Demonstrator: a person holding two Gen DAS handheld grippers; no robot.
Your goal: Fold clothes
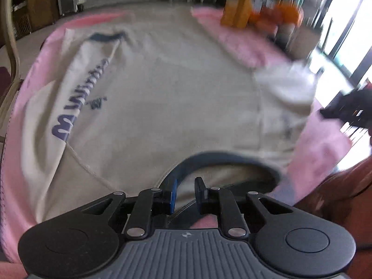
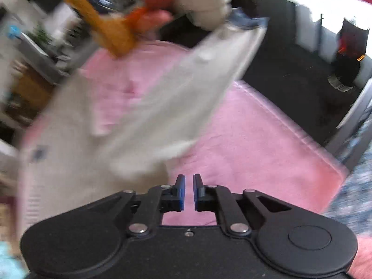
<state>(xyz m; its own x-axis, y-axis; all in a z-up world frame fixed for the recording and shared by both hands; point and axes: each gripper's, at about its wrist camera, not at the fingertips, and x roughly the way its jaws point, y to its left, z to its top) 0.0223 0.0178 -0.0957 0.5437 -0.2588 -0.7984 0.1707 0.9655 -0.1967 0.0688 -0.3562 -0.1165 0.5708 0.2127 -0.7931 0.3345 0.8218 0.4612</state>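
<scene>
Fingers of left gripper (image 1: 186, 191) parted over shirt (image 1: 162, 88) collar; right gripper (image 2: 188, 191) released, sleeve (image 2: 186, 88) only there.

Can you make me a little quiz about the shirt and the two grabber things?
1. True or false: the cream shirt lies on a pink cloth.
2. The left gripper is nearest which part of the shirt? A) a sleeve cuff B) the dark blue collar C) the purple lettering
3. Fill in: the right gripper has nothing between its blue pads, and under them you see only ____ cloth.

Key: 1 true. 2 B; its jaws stand a little apart at the collar, not gripping it. 3 pink.
</scene>
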